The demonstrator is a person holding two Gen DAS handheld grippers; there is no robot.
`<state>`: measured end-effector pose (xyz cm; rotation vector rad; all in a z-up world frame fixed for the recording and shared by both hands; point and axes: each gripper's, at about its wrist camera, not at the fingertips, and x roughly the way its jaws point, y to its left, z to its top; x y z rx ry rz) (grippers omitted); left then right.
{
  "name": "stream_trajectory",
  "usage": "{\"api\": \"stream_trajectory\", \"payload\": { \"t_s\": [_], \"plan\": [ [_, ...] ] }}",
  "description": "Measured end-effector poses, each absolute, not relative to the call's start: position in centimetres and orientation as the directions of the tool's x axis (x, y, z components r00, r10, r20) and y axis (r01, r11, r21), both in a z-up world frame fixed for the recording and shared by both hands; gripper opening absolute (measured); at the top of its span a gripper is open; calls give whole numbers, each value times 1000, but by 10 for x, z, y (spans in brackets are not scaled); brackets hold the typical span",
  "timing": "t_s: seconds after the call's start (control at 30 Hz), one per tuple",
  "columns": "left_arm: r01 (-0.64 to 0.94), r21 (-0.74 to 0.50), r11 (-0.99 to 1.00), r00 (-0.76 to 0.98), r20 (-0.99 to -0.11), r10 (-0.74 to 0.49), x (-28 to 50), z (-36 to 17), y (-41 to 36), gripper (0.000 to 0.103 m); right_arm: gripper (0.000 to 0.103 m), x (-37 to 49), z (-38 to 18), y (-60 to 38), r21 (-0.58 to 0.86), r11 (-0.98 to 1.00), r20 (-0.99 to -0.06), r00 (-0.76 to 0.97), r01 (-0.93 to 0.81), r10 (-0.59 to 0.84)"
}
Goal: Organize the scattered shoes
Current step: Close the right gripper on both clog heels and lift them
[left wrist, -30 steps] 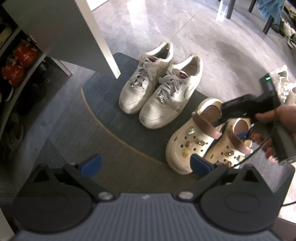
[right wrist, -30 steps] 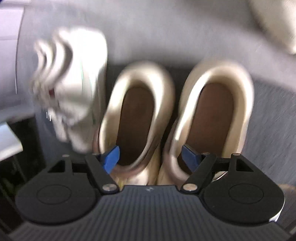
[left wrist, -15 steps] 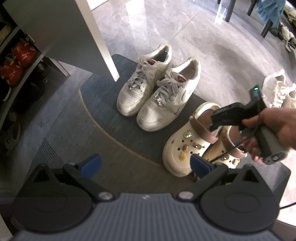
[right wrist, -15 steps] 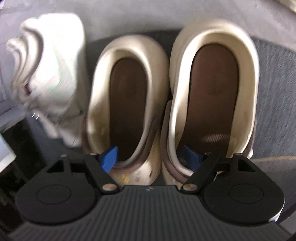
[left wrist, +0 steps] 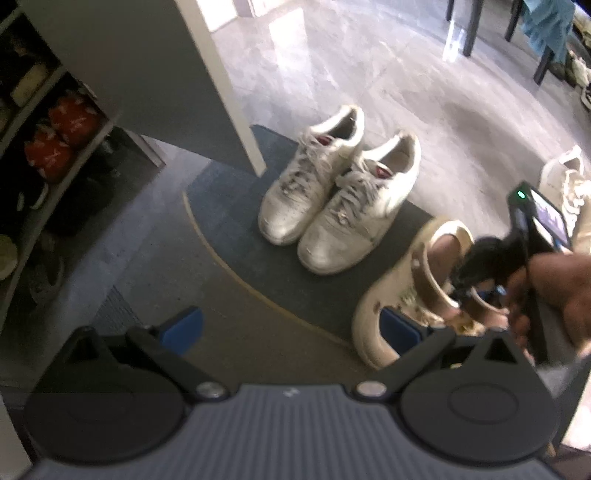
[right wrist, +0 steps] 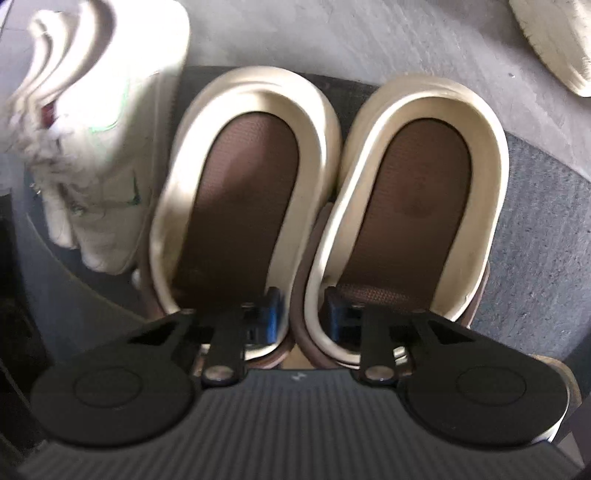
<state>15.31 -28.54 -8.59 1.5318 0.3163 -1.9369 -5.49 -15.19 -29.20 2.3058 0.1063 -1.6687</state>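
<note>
Two cream clogs with brown insoles, the left clog (right wrist: 236, 184) and the right clog (right wrist: 424, 192), stand side by side on a dark mat (right wrist: 535, 229). My right gripper (right wrist: 304, 317) points down at their toe ends. Its jaws are closing, one blue pad inside each clog, and they pinch the two touching inner walls between them. In the left wrist view a hand (left wrist: 554, 288) holds that gripper over the clogs (left wrist: 391, 295), blurred. My left gripper (left wrist: 291, 326) hangs open above the mat (left wrist: 229, 206) with nothing between its fingers.
A pair of white sneakers (left wrist: 332, 199) stands on the mat beside the clogs. A shoe rack (left wrist: 48, 147) with red shoes is at the left, behind an open cabinet panel (left wrist: 166, 74). More white sneakers (left wrist: 565, 188) lie on the tiled floor to the right. Chair legs (left wrist: 469, 29) stand far back.
The right gripper's jaws went from wide open to pinched on the clogs' adjoining inner walls. The hand and gripper shifted slightly over the clogs. The left gripper stayed open and nearly still.
</note>
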Motion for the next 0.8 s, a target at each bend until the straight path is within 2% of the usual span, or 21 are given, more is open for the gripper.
{"api": "stream_trajectory", "payload": {
  "t_s": [0.17, 0.4, 0.63, 0.8],
  "plan": [
    [654, 210, -727, -95, -930, -355, 163, -76, -283, 103, 22, -31, -256, -142, 170, -934, -960, 268, 314, -84],
    [686, 234, -689, -91, -912, -400, 194, -30, -283, 103, 20, 2, -187, -149, 180, -832, -968, 242, 524, -57],
    [778, 253, -575, -39, -894, -446, 265, 38, -289, 103, 20, 49, -102, -180, 209, -659, -971, 231, 722, -54],
    [835, 293, -467, 34, -873, -486, 322, 68, -301, 103, 20, 106, -60, -218, 240, -515, -968, 246, 823, -57]
  ]
}}
